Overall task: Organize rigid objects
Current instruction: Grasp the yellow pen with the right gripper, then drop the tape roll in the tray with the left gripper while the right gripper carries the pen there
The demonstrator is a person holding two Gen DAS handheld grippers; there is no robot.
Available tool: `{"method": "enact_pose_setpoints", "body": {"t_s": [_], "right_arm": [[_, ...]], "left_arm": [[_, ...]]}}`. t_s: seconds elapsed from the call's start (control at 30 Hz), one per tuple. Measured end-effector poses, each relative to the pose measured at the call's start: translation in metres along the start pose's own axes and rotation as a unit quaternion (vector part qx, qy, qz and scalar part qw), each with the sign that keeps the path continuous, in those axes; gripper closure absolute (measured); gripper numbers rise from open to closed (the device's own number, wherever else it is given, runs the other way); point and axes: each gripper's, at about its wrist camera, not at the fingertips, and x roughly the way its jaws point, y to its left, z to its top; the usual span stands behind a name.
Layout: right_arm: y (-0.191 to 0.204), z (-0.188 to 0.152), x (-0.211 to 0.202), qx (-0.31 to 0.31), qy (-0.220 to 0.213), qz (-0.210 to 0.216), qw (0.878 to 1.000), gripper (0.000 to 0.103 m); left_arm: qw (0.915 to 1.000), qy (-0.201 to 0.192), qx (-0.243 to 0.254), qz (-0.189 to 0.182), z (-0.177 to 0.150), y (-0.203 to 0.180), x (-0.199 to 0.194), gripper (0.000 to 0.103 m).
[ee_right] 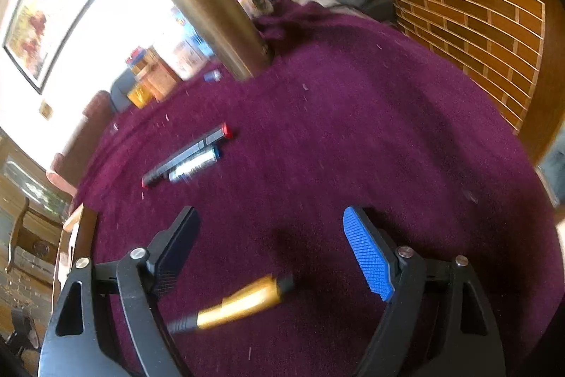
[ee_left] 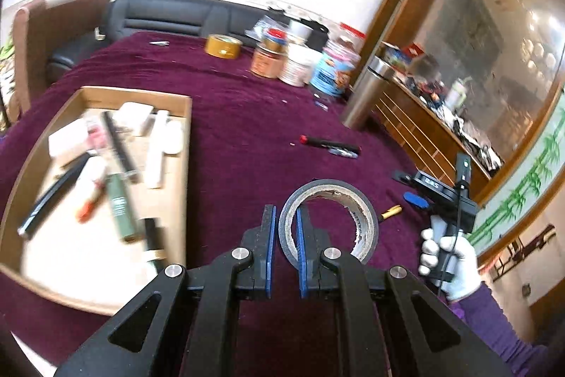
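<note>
**Tape roll clamped on the left, gold pen waiting on the right**

While the left view is pretty smeared, we can still see the left hand-held gripper pinched tight on the wall of a dark tape roll, one blue pad inside the ring and the other outside. The roll stands on edge in the grip, above the maroon cloth that covers the counter, between the cardboard tray and our other hand.

The cardboard tray sits to the left in that view and already holds a jumble: a green tube, an orange-tipped pen, a white stick-shaped thing, some dark flat pieces. It's too blurry for us to name more.

Over on the right, the gloved right hand holds the right hand-held gripper, whose jaws stand wide apart with nothing pressed between the pads. A gold pen lies on the cloth between the two fingers, touching neither as far as we can tell.

Further out on the cloth, a black marker with red ends lies right beside a blue-and-silver battery. A steel thermos stands behind them, with tins and jars and a yellow-brown tape roll clustered at the far edge.
</note>
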Motion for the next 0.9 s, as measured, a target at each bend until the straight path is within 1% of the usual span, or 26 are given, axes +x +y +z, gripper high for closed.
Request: {"method": "enact_pose_setpoints", "body": {"t_s": [0.03, 0.07, 0.17, 0.23, 0.27, 0.3, 0.33, 0.37, 0.43, 0.47, 0.5, 0.53, 0.57, 0.6, 0.63, 0.67, 0.73, 0.77, 0.9], "right_arm": [[0.003, -0.006, -0.008, -0.003, 0.010, 0.020, 1.000, 0.020], [0.010, -0.016, -0.015, -0.012, 0.027, 0.026, 0.999, 0.020], [0.021, -0.034, -0.014, -0.030, 0.058, 0.006, 0.998, 0.022], [0.025, -0.039, -0.003, -0.033, 0.068, -0.010, 0.997, 0.029], [0.027, -0.040, 0.001, -0.032, 0.070, -0.016, 0.997, 0.033], [0.035, -0.041, 0.006, -0.042, 0.057, -0.034, 0.997, 0.035], [0.040, -0.042, 0.008, -0.051, 0.055, -0.041, 0.996, 0.035], [0.051, -0.043, 0.014, -0.070, 0.047, -0.064, 0.994, 0.036], [0.066, -0.044, 0.026, -0.095, 0.042, -0.088, 0.991, 0.039], [0.073, -0.046, 0.031, -0.113, 0.036, -0.107, 0.987, 0.045], [0.083, -0.049, 0.038, -0.139, 0.030, -0.132, 0.981, 0.060], [0.090, -0.053, 0.041, -0.159, 0.023, -0.154, 0.975, 0.067], [0.096, -0.056, 0.043, -0.174, 0.021, -0.159, 0.972, 0.082], [0.097, -0.057, 0.043, -0.176, 0.023, -0.152, 0.972, 0.087], [0.096, -0.057, 0.041, -0.172, 0.023, -0.146, 0.974, 0.095], [0.093, -0.056, 0.040, -0.168, 0.023, -0.140, 0.975, 0.096], [0.087, -0.055, 0.032, -0.150, 0.023, -0.116, 0.982, 0.096], [0.083, -0.054, 0.027, -0.137, 0.026, -0.093, 0.986, 0.096], [0.091, -0.055, 0.014, -0.122, 0.036, -0.031, 0.991, 0.096]], "left_arm": [[1.0000, -0.005, -0.001, 0.003, -0.001, 0.004, -0.005, 0.095], [0.9999, -0.014, -0.001, 0.008, -0.002, 0.011, -0.012, 0.095], [0.9995, -0.028, -0.012, 0.012, -0.002, 0.028, -0.020, 0.095], [0.9992, -0.029, -0.023, 0.012, -0.004, 0.038, -0.018, 0.095], [0.9991, -0.029, -0.029, 0.013, -0.005, 0.043, -0.016, 0.095], [0.9989, -0.028, -0.033, 0.014, -0.007, 0.047, -0.018, 0.095], [0.9988, -0.028, -0.038, 0.015, -0.009, 0.051, -0.018, 0.095], [0.9986, -0.027, -0.042, 0.017, -0.011, 0.056, -0.019, 0.095], [0.9982, -0.029, -0.046, 0.026, -0.014, 0.064, -0.026, 0.095], [0.9978, -0.031, -0.049, 0.033, -0.016, 0.069, -0.029, 0.095], [0.9973, -0.033, -0.052, 0.040, -0.016, 0.074, -0.032, 0.095], [0.9969, -0.034, -0.055, 0.046, -0.016, 0.078, -0.033, 0.095], [0.9963, -0.035, -0.060, 0.051, -0.017, 0.083, -0.035, 0.095], [0.9955, -0.035, -0.066, 0.058, -0.017, 0.090, -0.037, 0.095], [0.9950, -0.037, -0.069, 0.063, -0.018, 0.095, -0.040, 0.095], [0.9944, -0.038, -0.071, 0.068, -0.019, 0.100, -0.042, 0.095], [0.9933, -0.038, -0.077, 0.078, -0.020, 0.109, -0.044, 0.095], [0.9929, -0.038, -0.080, 0.080, -0.020, 0.113, -0.044, 0.095], [0.9907, -0.025, -0.097, 0.093, -0.021, 0.134, -0.043, 0.095]]}}
